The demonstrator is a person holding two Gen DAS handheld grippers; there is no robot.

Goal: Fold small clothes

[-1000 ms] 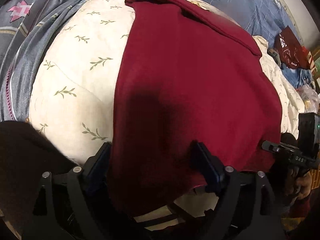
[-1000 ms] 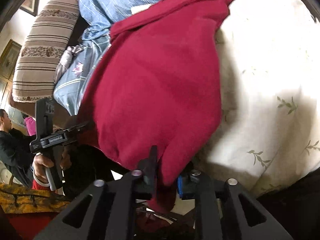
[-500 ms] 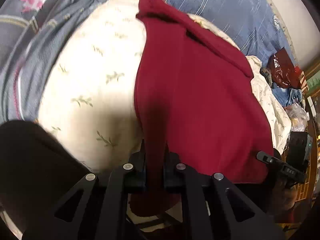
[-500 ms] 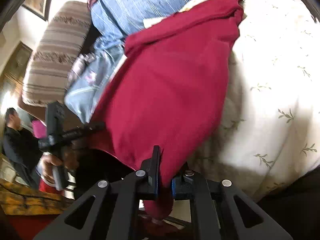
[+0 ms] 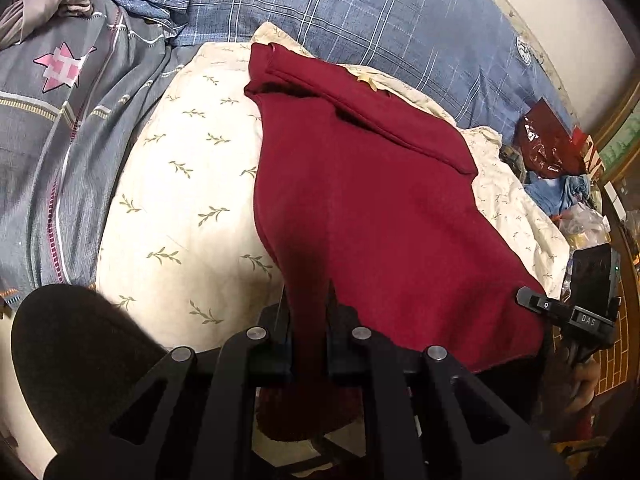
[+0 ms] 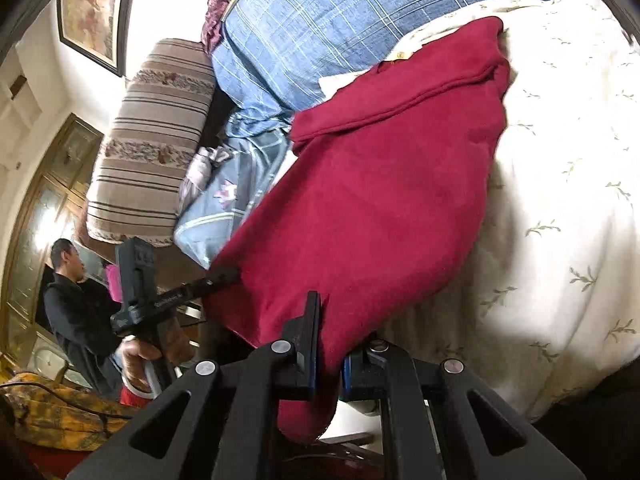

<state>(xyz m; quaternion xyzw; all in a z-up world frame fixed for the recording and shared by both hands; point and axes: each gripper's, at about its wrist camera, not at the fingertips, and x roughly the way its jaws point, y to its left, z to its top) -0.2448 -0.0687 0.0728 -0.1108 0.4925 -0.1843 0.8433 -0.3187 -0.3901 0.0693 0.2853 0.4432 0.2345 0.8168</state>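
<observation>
1. we have the red garment spread over the cream leaf-print duvet on the bed, its far end already doubled back into a band near the blue plaid pillow.
2. the left tool is pinched shut on the near left corner of the garment, with cloth bunched between its pads and a tail hanging below them.
3. the right tool is likewise closed on the near right corner, its pads gripping a fold of red fabric.
4. the step in hand looks like carrying the near hem up and over toward the far band; to do it well, we should lift both corners together, keep the hem taut between the tools, and lay it down level so the edges meet squarely.
5. the grip looks bunched, not flat, so the corners may land rumpled; a light pull outward before lowering should smooth them.
6. to the left lie a grey patterned quilt and a striped bolster, near but not touching the garment.
7. on the far right sit a dark red foil bag and a heap of blue cloth, well apart from the fold path.
8. a man in black stands beyond the bed, out of the way.
</observation>
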